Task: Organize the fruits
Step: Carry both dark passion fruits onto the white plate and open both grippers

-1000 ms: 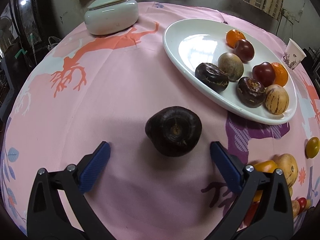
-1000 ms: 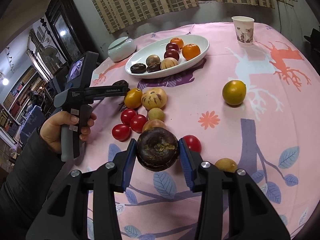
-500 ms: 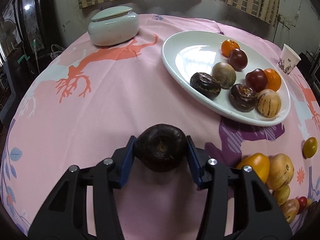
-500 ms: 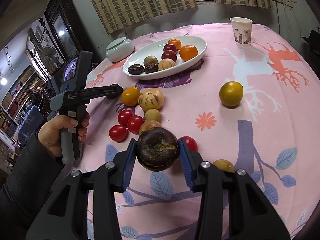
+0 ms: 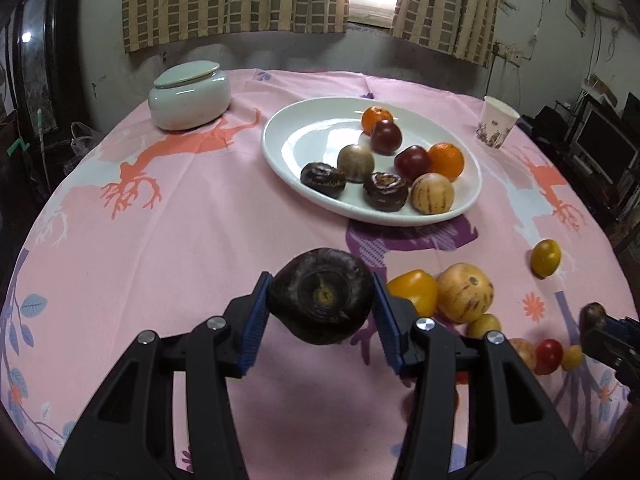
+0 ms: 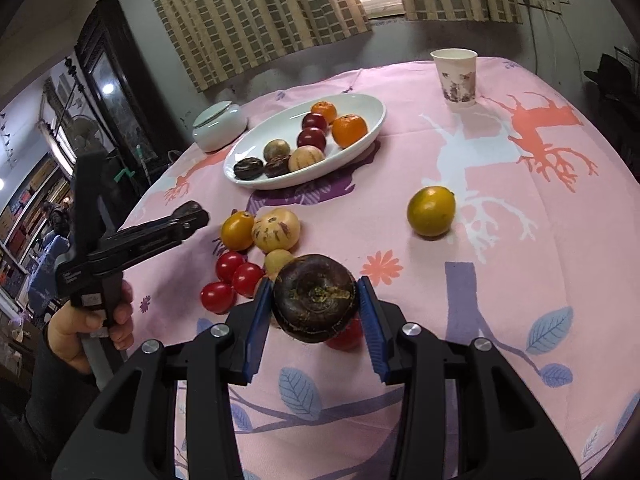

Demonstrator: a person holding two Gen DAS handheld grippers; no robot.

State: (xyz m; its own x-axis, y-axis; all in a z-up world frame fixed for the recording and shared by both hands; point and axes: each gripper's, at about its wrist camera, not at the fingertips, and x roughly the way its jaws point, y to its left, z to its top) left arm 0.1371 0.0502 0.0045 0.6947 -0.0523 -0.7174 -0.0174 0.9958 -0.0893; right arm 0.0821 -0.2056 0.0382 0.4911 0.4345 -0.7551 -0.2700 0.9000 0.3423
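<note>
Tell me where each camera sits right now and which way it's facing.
Left wrist: on the left tongs, above the table, facing the white plate; own fingers grip a dark fruit.
Right wrist: on the right tongs, facing the plate; own fingers grip another dark fruit; left hand in view.
Shared: plate, paper cup, white jar.

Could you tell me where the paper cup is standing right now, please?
The paper cup stands upright at the table's far edge, toward the right in both wrist views, apart from and right of the white plate.
</note>
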